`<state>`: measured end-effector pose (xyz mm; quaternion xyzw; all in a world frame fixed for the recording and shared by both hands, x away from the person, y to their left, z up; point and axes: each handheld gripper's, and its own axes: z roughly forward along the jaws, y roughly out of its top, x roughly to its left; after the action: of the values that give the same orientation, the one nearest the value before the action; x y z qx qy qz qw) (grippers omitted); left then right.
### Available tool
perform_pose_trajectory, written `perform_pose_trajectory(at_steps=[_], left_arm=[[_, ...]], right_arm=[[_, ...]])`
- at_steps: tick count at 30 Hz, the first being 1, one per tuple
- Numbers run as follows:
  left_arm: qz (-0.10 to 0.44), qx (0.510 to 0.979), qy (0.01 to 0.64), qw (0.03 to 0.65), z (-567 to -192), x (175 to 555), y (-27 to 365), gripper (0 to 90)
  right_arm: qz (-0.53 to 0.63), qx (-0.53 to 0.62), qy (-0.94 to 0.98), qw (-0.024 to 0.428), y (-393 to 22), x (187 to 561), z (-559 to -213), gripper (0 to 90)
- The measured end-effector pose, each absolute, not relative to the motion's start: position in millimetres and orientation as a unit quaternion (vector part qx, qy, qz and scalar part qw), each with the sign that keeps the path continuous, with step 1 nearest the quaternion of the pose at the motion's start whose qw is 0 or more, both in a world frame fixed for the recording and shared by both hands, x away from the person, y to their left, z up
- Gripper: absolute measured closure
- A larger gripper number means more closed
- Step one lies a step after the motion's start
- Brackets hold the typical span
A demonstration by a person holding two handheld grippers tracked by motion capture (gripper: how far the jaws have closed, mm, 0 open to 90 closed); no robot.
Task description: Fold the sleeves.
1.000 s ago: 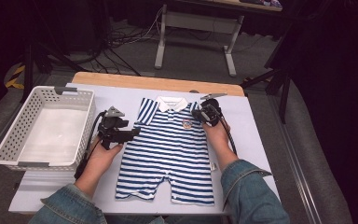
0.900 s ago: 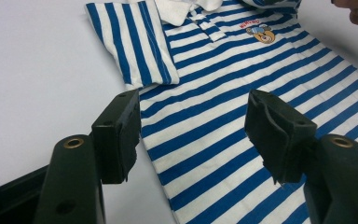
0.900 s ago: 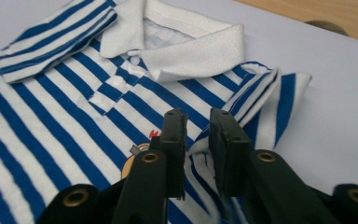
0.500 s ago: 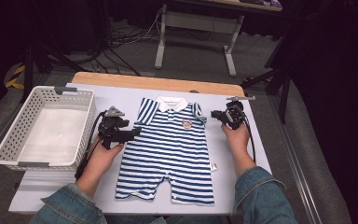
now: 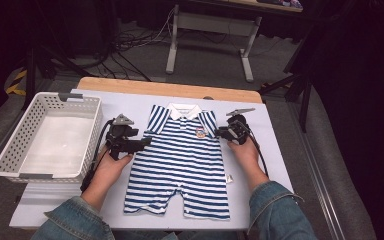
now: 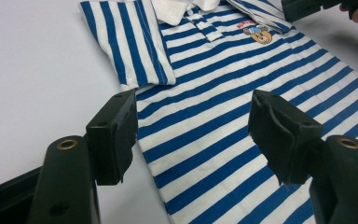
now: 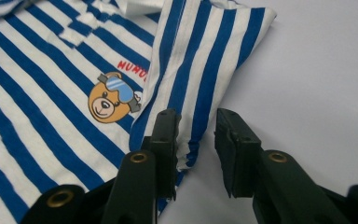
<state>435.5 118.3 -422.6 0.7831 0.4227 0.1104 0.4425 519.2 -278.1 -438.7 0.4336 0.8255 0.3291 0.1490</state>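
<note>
Soft, light striped baby romper (image 5: 182, 160) lies flat; left tongs (image 6: 193, 135) gape wide over its side, right tongs (image 7: 196, 140), just opening, straddle the folded sleeve hem (image 7: 186, 151), the best grip.

Basket (image 5: 50, 145) left of romper (image 5: 182, 160) on table (image 5: 275, 145)

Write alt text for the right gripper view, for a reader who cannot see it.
The right gripper has two black jaws standing slightly apart at the hem of a romper's folded sleeve, a gap showing between them. The blue-and-white striped romper lies flat on a pale table, with a goggled bear print on its chest.
</note>
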Motion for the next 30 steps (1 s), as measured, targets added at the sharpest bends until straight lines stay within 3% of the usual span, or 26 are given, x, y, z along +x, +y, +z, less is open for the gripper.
perform_pose_trajectory(at_steps=[6, 12, 21, 30], left_arm=[[0.108, 0.786, 0.413, 0.446, -424.6, 436.8, 115.2, 30.3], [0.113, 0.79, 0.399, 0.452, -424.1, 445.5, 110.9, 22.2], [0.098, 0.801, 0.386, 0.448, -413.1, 480.0, 96.4, 12.5], [0.114, 0.813, 0.39, 0.416, -408.0, 508.3, 84.6, 13.8]], right_arm=[[0.314, 0.429, 0.831, 0.163, -273.9, 519.8, -441.9, 66.1], [0.324, 0.436, 0.824, 0.162, -278.1, 519.2, -438.5, 55.3], [0.364, 0.424, 0.812, 0.166, -285.9, 510.3, -406.7, 41.8], [0.366, 0.432, 0.805, 0.18, -290.3, 518.4, -389.2, 42.1]])
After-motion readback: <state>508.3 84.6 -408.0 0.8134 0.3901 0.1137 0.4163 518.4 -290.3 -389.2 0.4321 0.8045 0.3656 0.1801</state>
